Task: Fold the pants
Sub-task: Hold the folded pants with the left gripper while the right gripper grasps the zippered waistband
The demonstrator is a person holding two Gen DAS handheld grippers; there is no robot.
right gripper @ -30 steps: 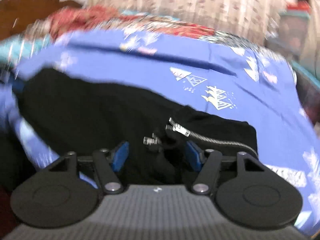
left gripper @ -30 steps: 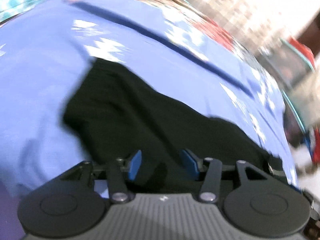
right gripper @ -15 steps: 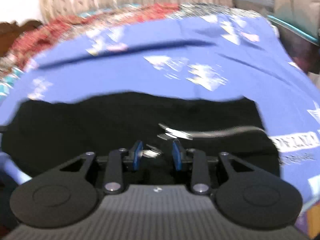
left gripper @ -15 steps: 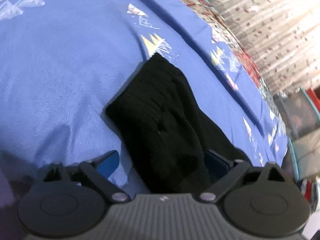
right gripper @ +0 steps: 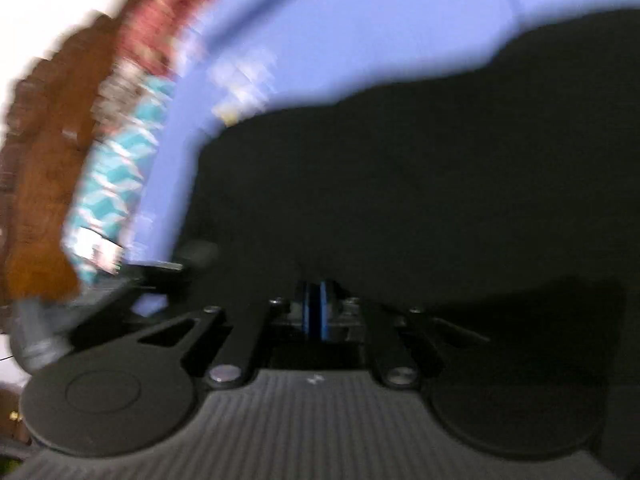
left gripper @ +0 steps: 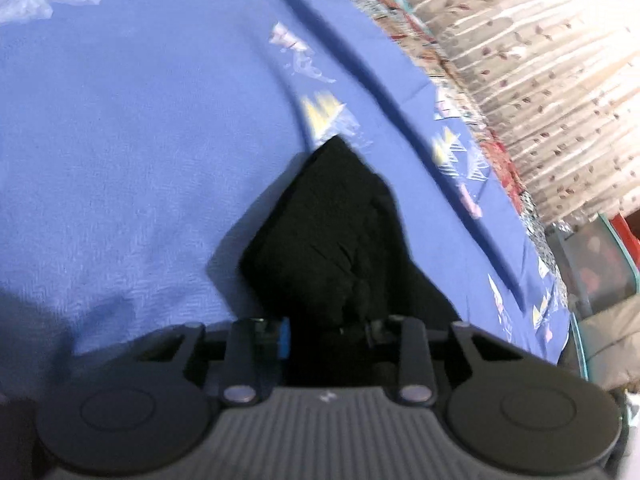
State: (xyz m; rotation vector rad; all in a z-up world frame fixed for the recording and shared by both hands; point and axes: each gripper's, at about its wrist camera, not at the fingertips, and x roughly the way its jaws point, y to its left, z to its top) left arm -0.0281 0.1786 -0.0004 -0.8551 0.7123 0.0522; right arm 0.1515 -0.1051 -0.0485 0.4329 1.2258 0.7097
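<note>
Left gripper (left gripper: 326, 334): clamped on black pants (left gripper: 340, 248), bunched on blue bedsheet (left gripper: 132, 152). Right gripper (right gripper: 316, 310): pads pressed together over the pants (right gripper: 420, 184); grasp uncertain. Curtain (left gripper: 540, 80): left view only

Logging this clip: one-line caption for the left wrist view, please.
Left gripper shut on a bunched end of black pants lying on a blue patterned bedsheet.

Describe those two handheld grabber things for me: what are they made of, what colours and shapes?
The left gripper and right gripper look alike: a grey ribbed body with a small white mark, two round black discs at the sides, and black linkage bars pinned with silver rivets. Those bars carry the fingers, which have bright blue pads. No cables, sleeves or hands show in these views.
</note>
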